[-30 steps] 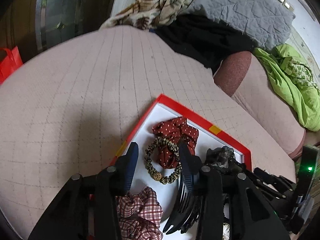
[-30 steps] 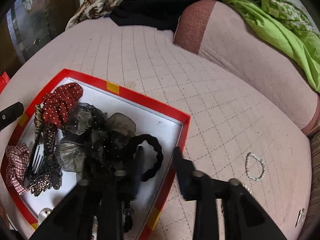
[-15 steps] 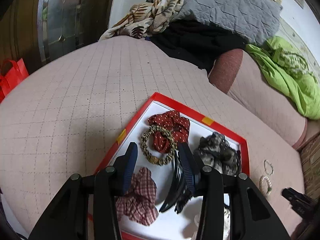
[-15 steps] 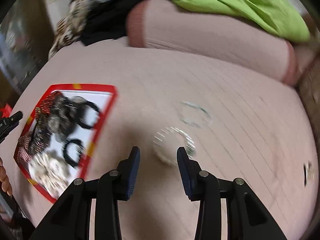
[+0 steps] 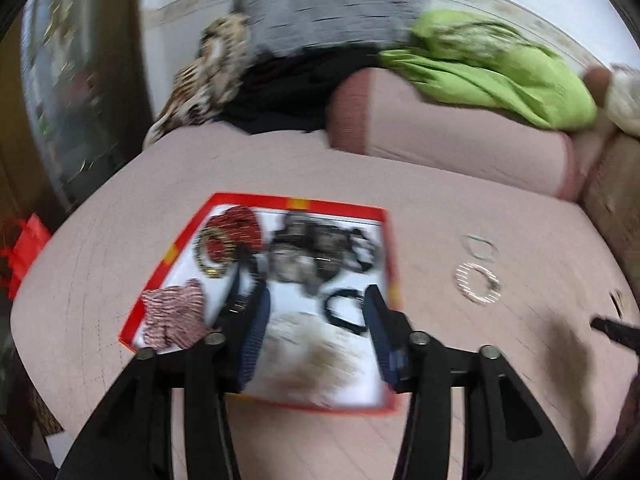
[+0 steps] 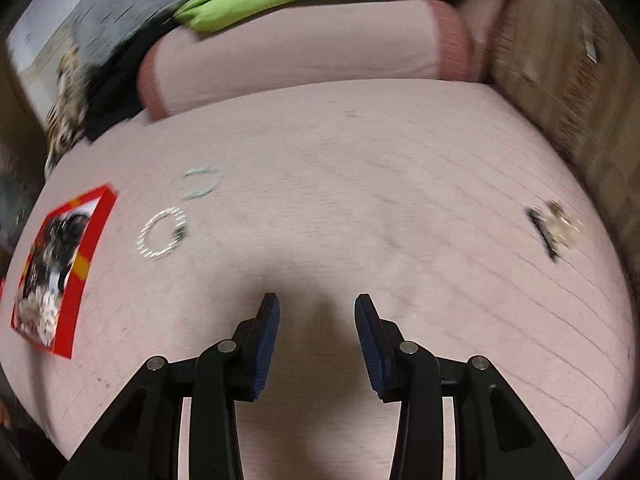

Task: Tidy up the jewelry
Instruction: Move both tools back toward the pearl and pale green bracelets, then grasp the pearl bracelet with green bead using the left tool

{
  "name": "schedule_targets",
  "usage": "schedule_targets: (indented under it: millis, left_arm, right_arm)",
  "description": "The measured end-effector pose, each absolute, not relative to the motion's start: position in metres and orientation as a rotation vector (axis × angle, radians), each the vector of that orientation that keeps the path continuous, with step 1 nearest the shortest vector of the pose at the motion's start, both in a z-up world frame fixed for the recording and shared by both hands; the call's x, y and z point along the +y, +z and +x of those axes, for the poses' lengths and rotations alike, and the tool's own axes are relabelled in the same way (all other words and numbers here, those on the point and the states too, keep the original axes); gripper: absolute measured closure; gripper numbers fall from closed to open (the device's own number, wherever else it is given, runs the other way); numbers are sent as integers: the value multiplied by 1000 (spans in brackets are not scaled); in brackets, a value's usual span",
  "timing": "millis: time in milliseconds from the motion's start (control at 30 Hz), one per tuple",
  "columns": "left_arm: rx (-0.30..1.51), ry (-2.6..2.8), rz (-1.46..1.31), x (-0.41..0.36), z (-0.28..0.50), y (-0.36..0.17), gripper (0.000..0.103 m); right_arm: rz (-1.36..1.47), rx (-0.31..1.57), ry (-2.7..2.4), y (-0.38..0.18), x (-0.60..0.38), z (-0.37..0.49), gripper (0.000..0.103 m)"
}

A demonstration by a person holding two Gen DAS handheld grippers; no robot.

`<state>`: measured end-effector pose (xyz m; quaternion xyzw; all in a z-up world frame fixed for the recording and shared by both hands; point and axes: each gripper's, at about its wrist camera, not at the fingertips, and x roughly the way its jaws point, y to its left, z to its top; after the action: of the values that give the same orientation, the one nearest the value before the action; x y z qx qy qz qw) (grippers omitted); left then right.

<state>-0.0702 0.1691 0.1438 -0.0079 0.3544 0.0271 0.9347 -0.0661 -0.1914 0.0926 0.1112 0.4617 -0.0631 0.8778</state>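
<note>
A red-rimmed white tray [image 5: 390, 256] lies on the pink quilted bed and holds several scrunchies, hair ties and a dark claw clip [image 5: 236, 292]. My left gripper [image 5: 316, 316] is open and empty above the tray's near edge. Two bracelets lie on the bed right of the tray: a beaded one [image 5: 478, 283] and a thin one [image 5: 480, 246]. In the right wrist view the tray [image 6: 94, 232] is far left, with the beaded bracelet [image 6: 162, 234] and the thin bracelet [image 6: 202, 182] beside it. A hair clip [image 6: 554, 226] lies far right. My right gripper [image 6: 317, 318] is open and empty over bare quilt.
A pink bolster [image 6: 300, 44] lies across the back with a green cloth [image 5: 492, 68], a grey pillow [image 5: 328, 12] and patterned fabric [image 5: 204, 76] behind it. A red bag [image 5: 24, 248] stands at the left bed edge. A brown headboard [image 6: 560, 60] rises at right.
Both views are motion-blurred. My left gripper has pulled back from the tray and swung right. My right gripper has swung right, away from the tray, past the bracelets, bringing the hair clip into view.
</note>
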Motion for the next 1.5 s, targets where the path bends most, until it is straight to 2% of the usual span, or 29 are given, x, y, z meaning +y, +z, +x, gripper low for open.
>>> schedule_targets:
  millis: [67,167,267,533,767,1500]
  left_arm:
    - [723,20,-7,145,-80,152,50]
    - [735,-25,-3,112,-90,161,50]
    - [737,-36,26,83,-98,164,44]
    - [779,-26,166,31,-101,145,44]
    - [805,-41,175,20,-107,139,44]
    - [877,-54,136,32,-99,119,43]
  right_arm:
    - [275,943,-155,90,-209,-74,54]
    - [309,913,-177,83,-230,-86,54]
    - [318,888,-190,79,-241,-93,54]
    - [340,799,-153,98,-250,-101,51]
    - [293,758,-148,107,-238,-107,48]
    - [252,809,-130,93,-227,-101,48]
